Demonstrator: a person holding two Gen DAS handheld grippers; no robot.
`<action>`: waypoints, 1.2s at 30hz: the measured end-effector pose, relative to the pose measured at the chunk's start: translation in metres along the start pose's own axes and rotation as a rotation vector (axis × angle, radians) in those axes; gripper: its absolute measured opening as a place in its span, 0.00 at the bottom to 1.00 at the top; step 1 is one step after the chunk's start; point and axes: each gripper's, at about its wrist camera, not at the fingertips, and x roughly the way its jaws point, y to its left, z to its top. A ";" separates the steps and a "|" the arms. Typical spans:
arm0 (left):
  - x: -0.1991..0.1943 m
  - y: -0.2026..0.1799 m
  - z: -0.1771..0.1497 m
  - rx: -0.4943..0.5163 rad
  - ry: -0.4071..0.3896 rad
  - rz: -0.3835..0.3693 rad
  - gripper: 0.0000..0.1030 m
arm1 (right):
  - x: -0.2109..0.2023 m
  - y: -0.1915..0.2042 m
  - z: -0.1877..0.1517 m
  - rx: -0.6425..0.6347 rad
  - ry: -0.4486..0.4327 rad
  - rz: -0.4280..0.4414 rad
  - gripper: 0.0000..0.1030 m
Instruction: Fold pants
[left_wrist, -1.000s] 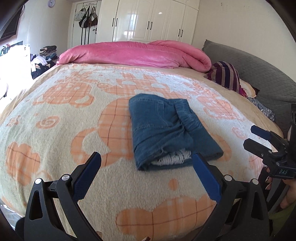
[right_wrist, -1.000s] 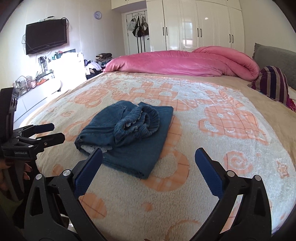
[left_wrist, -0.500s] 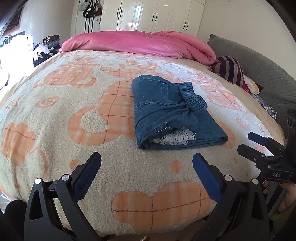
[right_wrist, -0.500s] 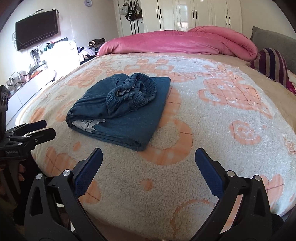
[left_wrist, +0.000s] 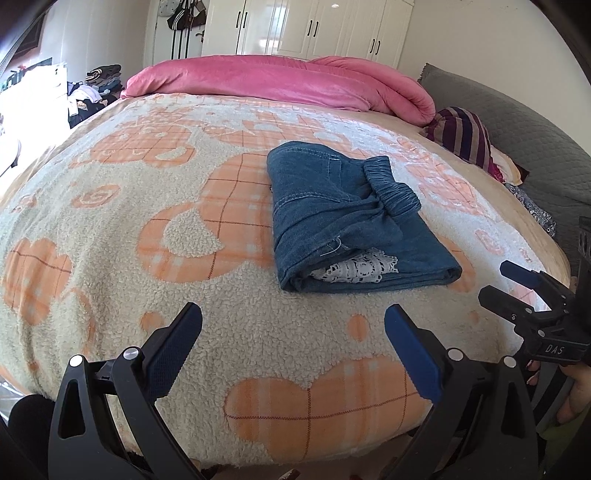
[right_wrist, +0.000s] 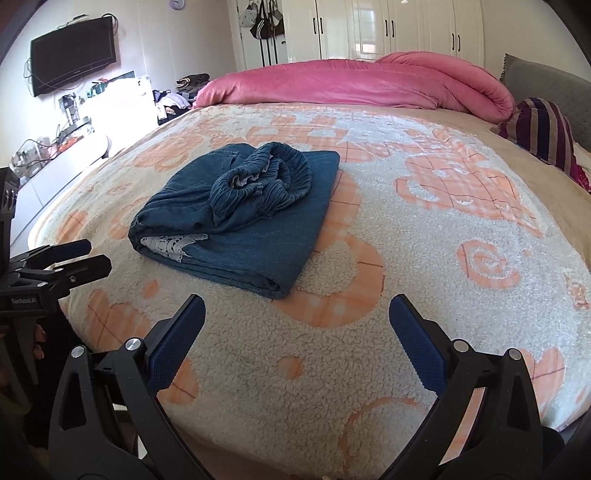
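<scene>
I see the pants (left_wrist: 347, 225) folded in a bundle on the blanket (left_wrist: 110, 206) covering the bed, near its front edge; my left gripper (left_wrist: 293, 339) and right gripper (right_wrist: 297, 328) both gape wide, holding nothing, well short of the denim; a pink duvet (right_wrist: 354, 83) lies beyond; wardrobes (right_wrist: 399, 29) and a TV (right_wrist: 72, 55) line the walls.
</scene>
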 end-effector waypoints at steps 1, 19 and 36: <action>0.000 0.000 0.000 0.000 0.000 0.001 0.96 | 0.000 0.000 0.000 -0.001 0.000 0.001 0.92; -0.002 -0.001 0.000 0.006 -0.001 0.007 0.96 | 0.000 -0.001 -0.001 0.006 0.010 -0.004 0.92; -0.001 0.000 0.001 0.009 -0.001 0.014 0.96 | -0.002 -0.005 0.000 0.012 0.009 -0.010 0.92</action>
